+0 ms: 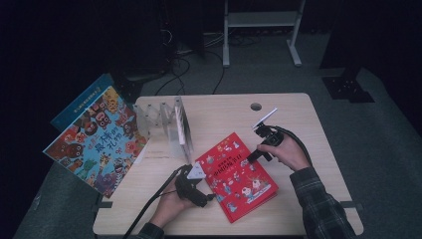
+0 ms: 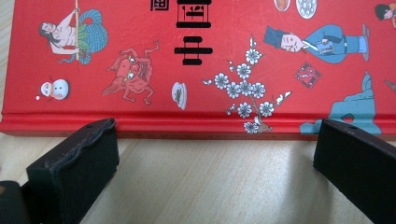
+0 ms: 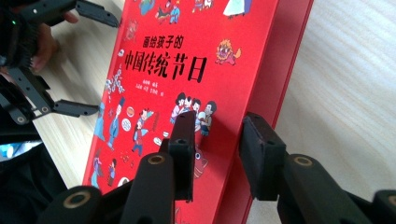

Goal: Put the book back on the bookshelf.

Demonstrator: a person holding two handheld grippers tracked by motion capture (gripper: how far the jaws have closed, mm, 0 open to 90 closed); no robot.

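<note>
A red book (image 1: 238,174) with cartoon figures on its cover lies on the wooden counter (image 1: 303,129), toward the person's side and between the two hands.

The left gripper (image 1: 206,175) sits low at the book's near-left edge. In the left gripper view its two black jaws stand wide apart on either side of bare wood, with the book's spine edge (image 2: 196,123) just beyond their tips; nothing is between them.

The right gripper (image 1: 251,157) comes in from the book's far-right side, tilted down onto the cover. In the right gripper view (image 3: 217,154) its jaws are at a middling gap, hovering over the cover near the book's right edge; whether the pads press on the book I cannot tell. The left gripper shows at the far left of that view, jaws spread.

At the counter's far-left part stands a clear folding book rack (image 1: 161,122), with a thin white book (image 1: 183,130) upright in one of its slots. A large colourful picture book (image 1: 97,139) leans out past the counter's left edge, with a blue book (image 1: 79,102) behind it.
</note>
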